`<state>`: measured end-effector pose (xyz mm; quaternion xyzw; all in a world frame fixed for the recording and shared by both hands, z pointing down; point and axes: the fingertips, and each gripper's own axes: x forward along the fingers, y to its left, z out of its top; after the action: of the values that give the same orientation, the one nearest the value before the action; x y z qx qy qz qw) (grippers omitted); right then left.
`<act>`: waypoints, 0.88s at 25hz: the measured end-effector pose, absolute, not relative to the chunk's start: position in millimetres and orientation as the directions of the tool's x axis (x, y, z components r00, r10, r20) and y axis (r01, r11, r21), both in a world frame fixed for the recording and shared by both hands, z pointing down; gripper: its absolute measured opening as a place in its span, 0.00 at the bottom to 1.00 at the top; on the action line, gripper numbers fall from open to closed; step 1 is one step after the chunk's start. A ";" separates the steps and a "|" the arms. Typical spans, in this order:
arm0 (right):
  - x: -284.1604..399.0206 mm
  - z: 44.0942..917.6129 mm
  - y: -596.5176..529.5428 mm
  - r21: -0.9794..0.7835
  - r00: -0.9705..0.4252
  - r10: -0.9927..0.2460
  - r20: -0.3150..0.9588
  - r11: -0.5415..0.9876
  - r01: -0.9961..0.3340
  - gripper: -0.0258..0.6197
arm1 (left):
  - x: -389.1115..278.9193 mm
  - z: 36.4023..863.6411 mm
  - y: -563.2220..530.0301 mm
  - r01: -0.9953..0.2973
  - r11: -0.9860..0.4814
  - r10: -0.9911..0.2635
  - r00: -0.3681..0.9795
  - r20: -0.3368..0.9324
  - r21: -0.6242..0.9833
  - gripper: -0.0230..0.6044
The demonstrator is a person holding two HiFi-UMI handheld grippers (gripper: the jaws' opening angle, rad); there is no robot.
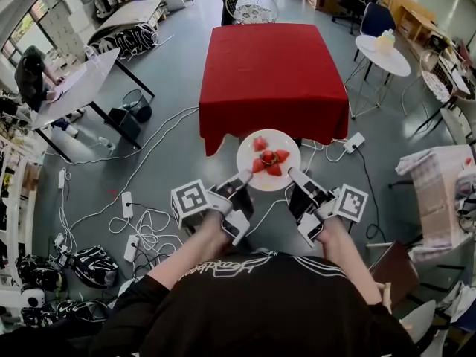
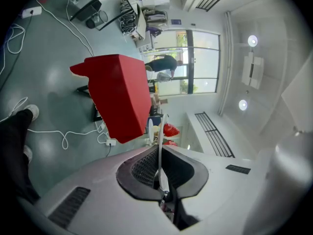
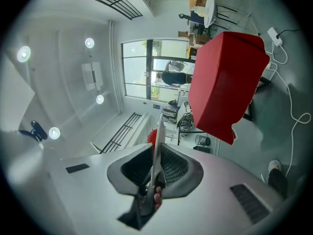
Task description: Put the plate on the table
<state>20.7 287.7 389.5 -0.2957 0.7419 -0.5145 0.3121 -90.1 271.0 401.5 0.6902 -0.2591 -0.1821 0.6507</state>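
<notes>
A white plate (image 1: 286,174) with several red strawberries (image 1: 268,161) hangs in the air just in front of the near edge of the red-clothed table (image 1: 272,73). My left gripper (image 1: 243,179) is shut on the plate's left rim and my right gripper (image 1: 293,174) is shut on its right rim. In the left gripper view the plate (image 2: 159,146) shows edge-on between the jaws, with strawberries (image 2: 169,129) beyond. The right gripper view shows the same thin plate (image 3: 156,148) edge clamped, the table (image 3: 222,84) ahead.
Cables and power strips (image 1: 128,204) trail over the grey floor (image 1: 163,155) left of me. A socket block (image 1: 353,142) lies by the table's right leg. A round white table (image 1: 382,55), a wire basket (image 1: 251,6) and a person (image 1: 33,76) at a desk stand farther off.
</notes>
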 end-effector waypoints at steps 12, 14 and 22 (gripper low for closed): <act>18.7 393.8 276.1 -0.959 -0.659 -0.737 -0.147 0.269 -0.086 0.07 | -95.9 399.1 267.2 -0.157 -0.013 -0.628 0.770 0.114 0.988 0.06; 15.1 395.9 269.5 -0.959 -0.666 -0.732 -0.146 0.269 -0.086 0.07 | -100.0 402.3 261.8 -0.159 -0.006 -0.638 0.761 0.119 0.987 0.06; 20.0 386.3 213.9 -0.960 -0.671 -0.729 -0.137 0.263 -0.091 0.07 | -93.4 394.0 205.9 -0.142 -0.008 -0.643 0.759 0.103 0.990 0.06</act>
<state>20.0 213.9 386.3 -0.2778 0.7377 -0.5396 0.2958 -93.4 205.9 394.0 0.6827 -0.2875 -0.1952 0.6428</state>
